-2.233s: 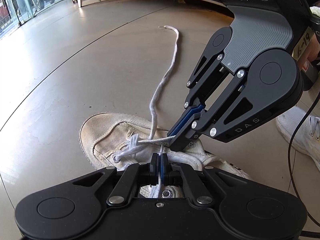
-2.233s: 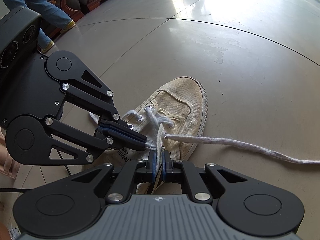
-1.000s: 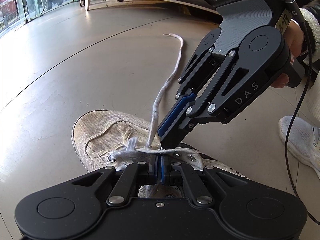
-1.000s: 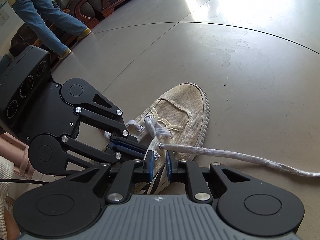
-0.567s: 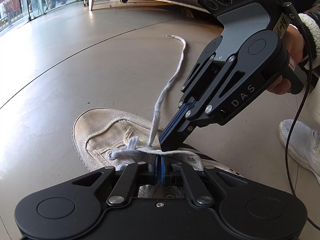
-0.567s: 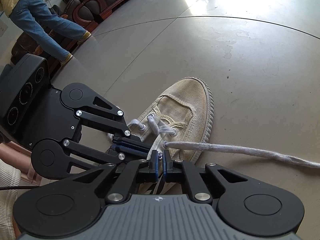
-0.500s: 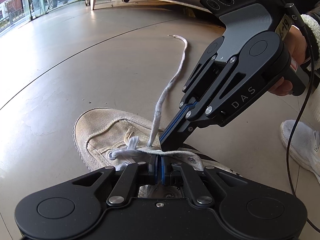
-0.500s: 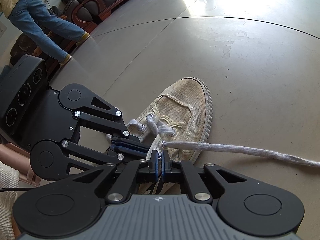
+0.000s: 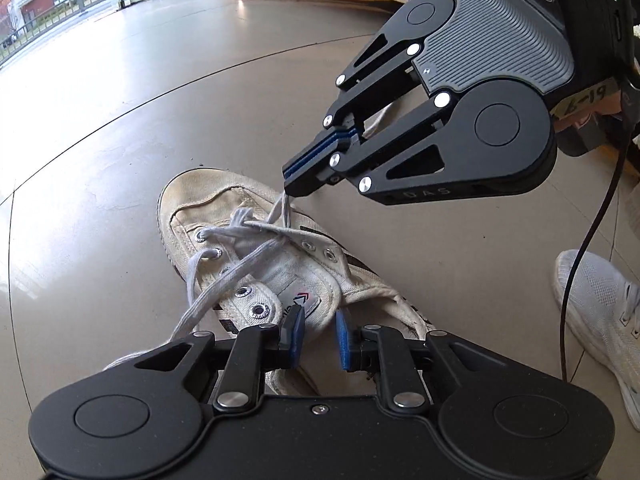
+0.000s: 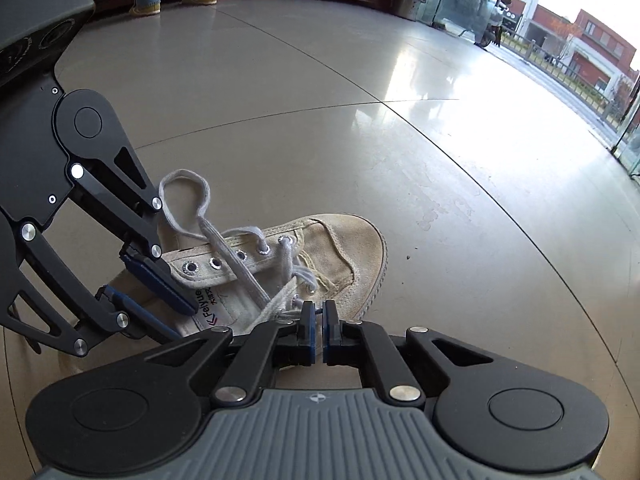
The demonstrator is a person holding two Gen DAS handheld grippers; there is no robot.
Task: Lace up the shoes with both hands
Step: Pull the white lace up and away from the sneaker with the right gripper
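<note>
Slippage is the main risk: the right gripper (image 9: 289,191) has its jaws pressed together on only a short bit of the lace (image 9: 240,258), drawn up from the crossing over the tongue, and a sharp tug could pull the strand out of the pads or drag the light canvas shoe (image 9: 256,256) across the floor (image 9: 120,120). The left gripper (image 9: 318,334) hovers with jaws apart over the tongue at the shoe's 6 o'clock end, holding nothing, so the shoe is not braced. The loose loop (image 10: 184,200) lying off the eyelet row at roughly 10 o'clock could also snag when the strand is pulled.

Half a second ago the left jaws were together at the lace crossing; now they stand open and back from it. The right gripper, then pointing steeply down at the eyelets, has lifted toward 1 o'clock with the strand. The long tail that trailed across the floor is no longer stretched out there.
</note>
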